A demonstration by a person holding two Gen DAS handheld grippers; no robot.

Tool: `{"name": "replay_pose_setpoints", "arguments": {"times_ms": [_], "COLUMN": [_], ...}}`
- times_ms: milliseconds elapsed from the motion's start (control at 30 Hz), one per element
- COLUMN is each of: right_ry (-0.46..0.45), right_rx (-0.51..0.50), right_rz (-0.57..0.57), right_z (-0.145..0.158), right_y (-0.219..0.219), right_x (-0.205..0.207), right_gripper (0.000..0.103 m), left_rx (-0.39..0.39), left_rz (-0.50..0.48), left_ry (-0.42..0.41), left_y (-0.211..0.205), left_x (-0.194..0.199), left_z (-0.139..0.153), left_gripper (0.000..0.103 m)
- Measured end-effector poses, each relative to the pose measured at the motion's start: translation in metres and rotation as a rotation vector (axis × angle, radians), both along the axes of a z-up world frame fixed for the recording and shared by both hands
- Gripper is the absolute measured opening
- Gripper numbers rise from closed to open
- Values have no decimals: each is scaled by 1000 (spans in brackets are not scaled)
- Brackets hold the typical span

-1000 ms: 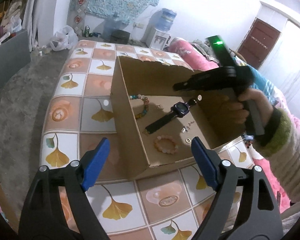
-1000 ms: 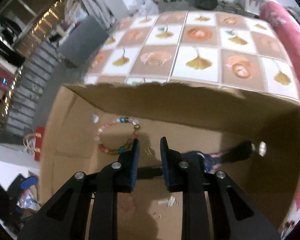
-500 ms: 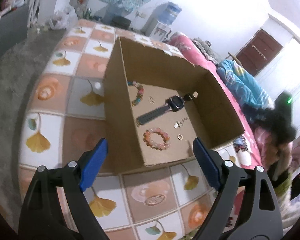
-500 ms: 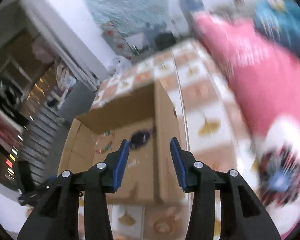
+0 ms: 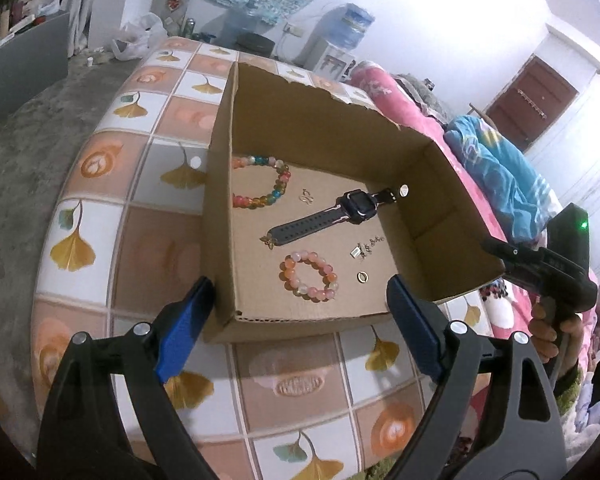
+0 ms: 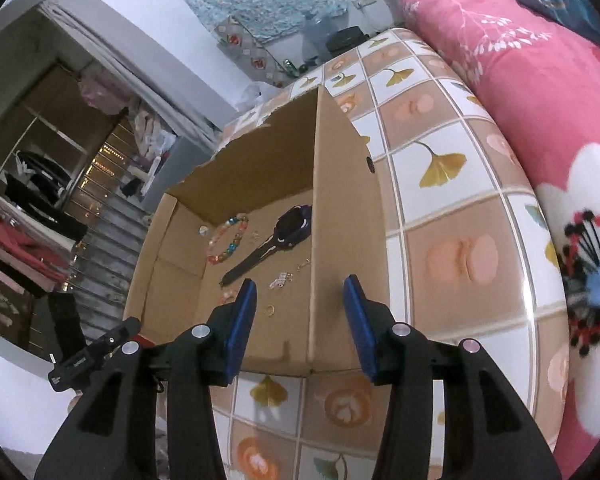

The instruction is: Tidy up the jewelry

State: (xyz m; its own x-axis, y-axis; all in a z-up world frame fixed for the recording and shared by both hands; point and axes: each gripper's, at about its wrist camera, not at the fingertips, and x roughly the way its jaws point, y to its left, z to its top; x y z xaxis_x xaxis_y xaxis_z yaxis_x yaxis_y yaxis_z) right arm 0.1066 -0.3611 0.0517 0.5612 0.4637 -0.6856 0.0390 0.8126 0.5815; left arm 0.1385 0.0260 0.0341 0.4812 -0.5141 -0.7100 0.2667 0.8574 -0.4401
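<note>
The left hand-held gripper (image 5: 300, 322) is hovering with its blue-padded jaws spread wide and nothing between them, straddling the near wall of the cardboard box (image 5: 220, 216) from above without touching it. The right hand-held gripper (image 6: 300, 322) is standing partly open, its jaws having just been opening, and is holding nothing; it is framing the near corner of the box from outside, clear of the cardboard. In the left wrist view that right hand-held gripper is appearing at the far right edge, beyond the box's right wall, gripped by a hand (image 5: 556, 332). The box is sitting open-topped on the desk (image 5: 140, 248), whose cover is printed with ginkgo-leaf squares. All the jewelry is lying on the box floor: a multicoloured bead bracelet (image 5: 262, 186) is resting near the left wall, a small metal charm (image 5: 306, 197) is lying just beside it, and a dark wristwatch (image 5: 334, 216) is stretching diagonally across the middle. A pink-and-orange bead bracelet (image 5: 309, 278) is lying nearer the front wall, with a gold ring (image 5: 363, 277) just to its right and a small cluster of silver pieces (image 5: 364, 247) above the ring. A pink floral quilt (image 6: 540, 92) is running along the desk's far side.
</note>
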Motion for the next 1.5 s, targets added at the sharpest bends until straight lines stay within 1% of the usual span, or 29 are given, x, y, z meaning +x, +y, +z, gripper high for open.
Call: {"name": "replay_pose_setpoints", "arguments": {"times_ms": [200, 333, 400, 467, 567, 600, 633, 667, 733, 800, 833, 933, 1033, 1100, 1167, 1233, 1300, 1400, 1500], "right_ry": [7, -11, -20, -34, -89, -107, -118, -130, -155, -154, -147, -118, -93, -84, -74, -71, -73, -80, -77], "right_rx": [-52, -88, -89, -96, -147, -162, -175, -187, -204, -215, -227, -262, -282, -294, -327, -357, -387, -447, -482], "right_rz": [-10, -16, -23, -32, -63, -76, -89, -101, -109, -96, -84, -35, 3, 11, 10, 13, 6, -35, -73], "right_z": [4, 4, 4, 5, 18, 23, 27, 30, 36, 37, 36, 30, 22, 17, 15, 14, 15, 17, 19], "right_y": [10, 18, 21, 24, 26, 26, 25, 25, 27, 32, 38, 58, 80, 90, 103, 113, 121, 128, 132], "right_x": [-36, -57, -63, -73, -96, -105, -113, -121, -139, -150, -156, -165, -166, -161, -157, -153, -148, -143, -138], "right_gripper": [45, 45, 45, 45, 46, 47, 50, 55, 59, 63, 64, 69, 72, 77, 80, 84, 88, 91, 93], "left_rx": [-2, -9, -11, 1, 55, 74, 90, 100, 110, 103, 105, 151, 224, 320, 364, 369, 371, 396, 429], "left_rz": [-6, -4, 6, 19, 45, 55, 63, 67, 72, 73, 78, 121, 148, 190, 201, 193, 195, 157, 149], "left_ry": [-9, -41, -58, -91, -172, -194, -213, -227, -261, -291, -298, -315, -322, -331, -341, -339, -301, -221, -179], "left_y": [7, 14, 17, 20, 23, 24, 25, 27, 28, 28, 28, 24, 16, 6, 0, -7, -12, -23, -30], "left_x": [-34, -52, -58, -68, -90, -97, -104, -109, -122, -136, -140, -153, -157, -156, -154, -151, -145, -135, -127], "left_z": [-1, -4, -4, 1, 15, 19, 23, 26, 33, 38, 39, 42, 41, 41, 41, 41, 38, 32, 24], "left_gripper": [84, 84, 84, 84, 85, 86, 88, 90, 91, 95, 95, 95, 95, 95, 95, 95, 95, 95, 95]}}
